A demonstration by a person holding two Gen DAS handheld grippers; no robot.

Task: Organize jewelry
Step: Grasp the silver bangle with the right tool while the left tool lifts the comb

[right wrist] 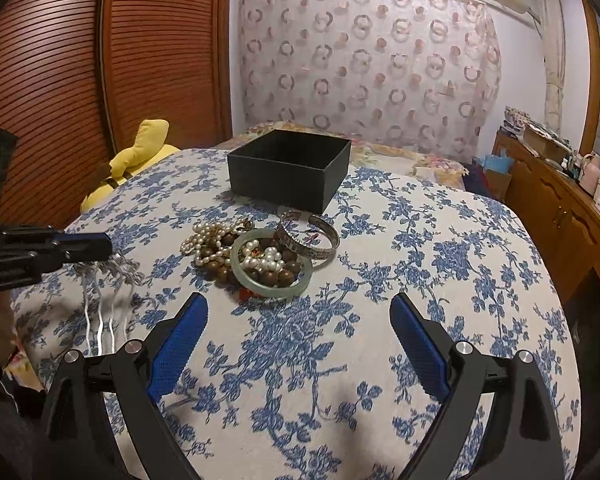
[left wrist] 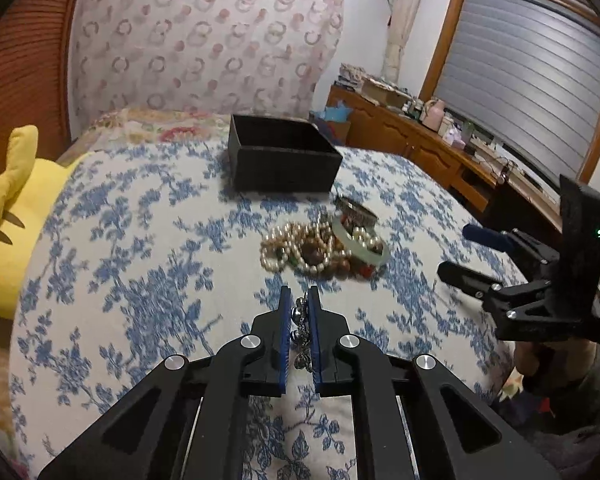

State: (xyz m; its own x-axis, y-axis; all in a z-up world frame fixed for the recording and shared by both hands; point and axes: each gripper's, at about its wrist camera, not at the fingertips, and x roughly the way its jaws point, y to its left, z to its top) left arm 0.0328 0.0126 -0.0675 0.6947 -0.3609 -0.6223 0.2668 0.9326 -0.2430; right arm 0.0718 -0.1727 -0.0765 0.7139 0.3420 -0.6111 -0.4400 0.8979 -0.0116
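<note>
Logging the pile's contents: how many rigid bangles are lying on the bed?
2: a pale green bangle on the beads at the pile's front, and an engraved silver bangle just behind it, nearer the black box. Others may be buried.

Matt black cardboard-like box (right wrist: 288,168); glossy cream pearl strands (right wrist: 208,242); smooth translucent pale-green bangle (right wrist: 271,282); engraved silver metal cuff (right wrist: 308,236); woven blue-floral cloth bedspread (right wrist: 420,280); ribbed wooden shutter doors (right wrist: 100,80).

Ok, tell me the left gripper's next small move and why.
Probably carry it forward toward the open black box. The left gripper is shut on a silver chain, whose strands hang blurred above the bedspread in the right wrist view, and the box sits beyond the jewelry pile.
</note>
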